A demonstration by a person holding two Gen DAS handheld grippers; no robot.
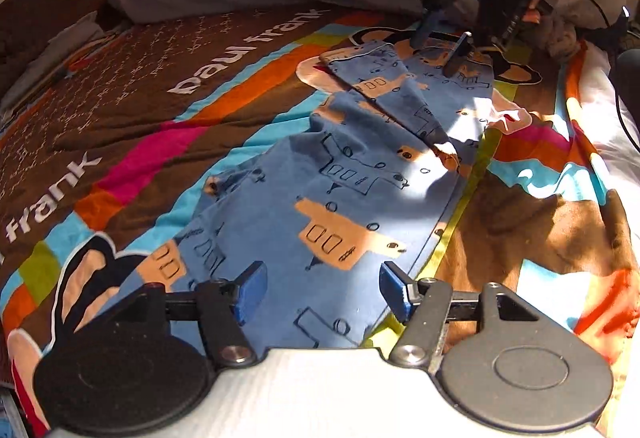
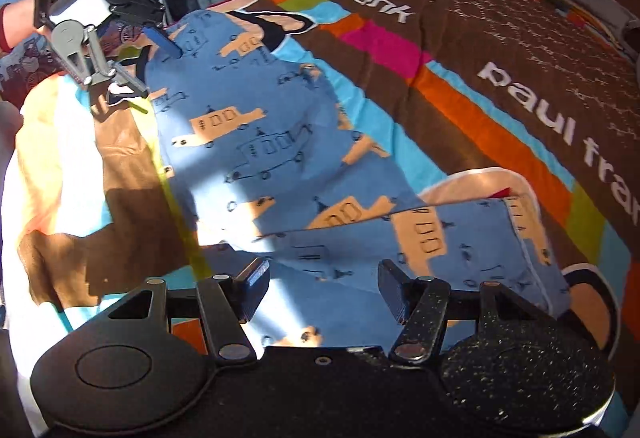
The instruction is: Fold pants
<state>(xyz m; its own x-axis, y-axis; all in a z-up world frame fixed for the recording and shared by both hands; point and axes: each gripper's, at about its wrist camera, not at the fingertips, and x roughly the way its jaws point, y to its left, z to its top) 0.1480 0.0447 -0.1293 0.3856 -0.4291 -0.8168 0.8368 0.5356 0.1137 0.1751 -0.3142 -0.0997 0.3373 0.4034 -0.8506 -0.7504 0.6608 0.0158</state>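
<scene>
Pants [image 1: 340, 177] lie lengthwise on the bed [image 1: 168, 109], spread below and ahead of both grippers, one end doubled over, probably for the next fold. Left gripper [image 1: 320, 288] spread, pinching nothing. Right gripper [image 2: 322, 290] spread, empty too. Left view shows pillows behind; right view shows the folded end beneath its pads.

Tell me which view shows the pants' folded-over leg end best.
Right wrist: the folded leg end lies close and sharp just beyond the open right gripper. Left wrist shows it small and far, partly behind the right gripper.
</scene>
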